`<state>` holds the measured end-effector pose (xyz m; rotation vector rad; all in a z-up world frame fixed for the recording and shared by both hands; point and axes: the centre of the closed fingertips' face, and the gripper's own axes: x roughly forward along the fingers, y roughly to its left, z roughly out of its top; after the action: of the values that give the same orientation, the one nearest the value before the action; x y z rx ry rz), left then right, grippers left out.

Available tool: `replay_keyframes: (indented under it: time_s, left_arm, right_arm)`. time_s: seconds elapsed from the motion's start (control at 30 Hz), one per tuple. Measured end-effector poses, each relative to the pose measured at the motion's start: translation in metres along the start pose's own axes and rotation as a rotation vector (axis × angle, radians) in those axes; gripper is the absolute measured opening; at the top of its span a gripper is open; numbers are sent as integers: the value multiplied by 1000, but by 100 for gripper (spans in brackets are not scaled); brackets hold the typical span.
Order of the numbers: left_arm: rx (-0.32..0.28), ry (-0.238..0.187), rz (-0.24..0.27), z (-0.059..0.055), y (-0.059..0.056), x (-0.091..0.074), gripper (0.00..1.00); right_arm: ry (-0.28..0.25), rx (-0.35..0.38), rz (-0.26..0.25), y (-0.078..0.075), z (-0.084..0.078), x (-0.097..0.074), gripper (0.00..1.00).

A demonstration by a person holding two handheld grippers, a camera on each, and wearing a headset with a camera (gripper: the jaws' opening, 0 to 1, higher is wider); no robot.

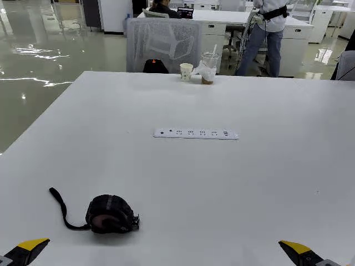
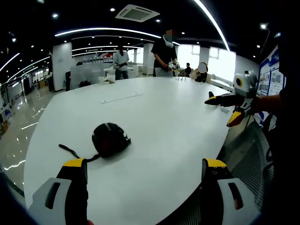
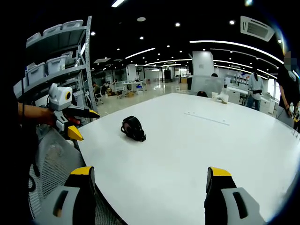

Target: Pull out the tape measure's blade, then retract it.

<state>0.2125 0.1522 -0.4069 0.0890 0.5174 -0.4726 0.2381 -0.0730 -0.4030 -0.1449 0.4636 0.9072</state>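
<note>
Both tools are idle. Your left gripper (image 2: 144, 171) has its jaws spread wide with nothing between them, and so does your right gripper (image 3: 150, 173). Both hover off the near edge of the white table (image 1: 249, 183), well apart, one on each side of the work area.

The tape measure (image 1: 111, 214) lies on its side at near left, much closer to your left gripper than to your right. It has a dark, rounded case, and its black wrist strap (image 1: 61, 208) trails off to the left. No blade is out. A small metal piece shows at the case's lower right, probably the hook end, so the mouth likely faces right. My read is that this layout suits pinning the case with the left gripper and drawing the hook out with the right. The pull hasn't started yet.

There's clear table to the right for the blade's run. A white power strip (image 1: 196, 133) sits mid-table, well beyond the tape. A paper cup (image 1: 186, 71) and a clear plastic cup (image 1: 209, 65) sit at the far edge, out of the way.

On writing, I can't read any brand or label on the case. The power strip shows dark socket markings, but no legible text.
</note>
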Motion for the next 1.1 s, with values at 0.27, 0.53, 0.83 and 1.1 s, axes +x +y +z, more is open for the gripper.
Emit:
replay_keyframes:
  time_s: [0.27,0.53,0.83,1.1]
  left_arm:
    - [12,6,-5,1,4,3,99]
    - [39,26,-32,1,6,9,99]
    - [72,48,-51,2,14,17,99]
    - [91,59,-70,6,20,25,98]
  right_arm:
    - [15,-3,-1,-5,-2,2,99]
    - [25,-18,16,-8,-1,6,99]
    - [43,-46,53,-11,2,15,99]
    - [62,-78,100,-12,3,26,99]
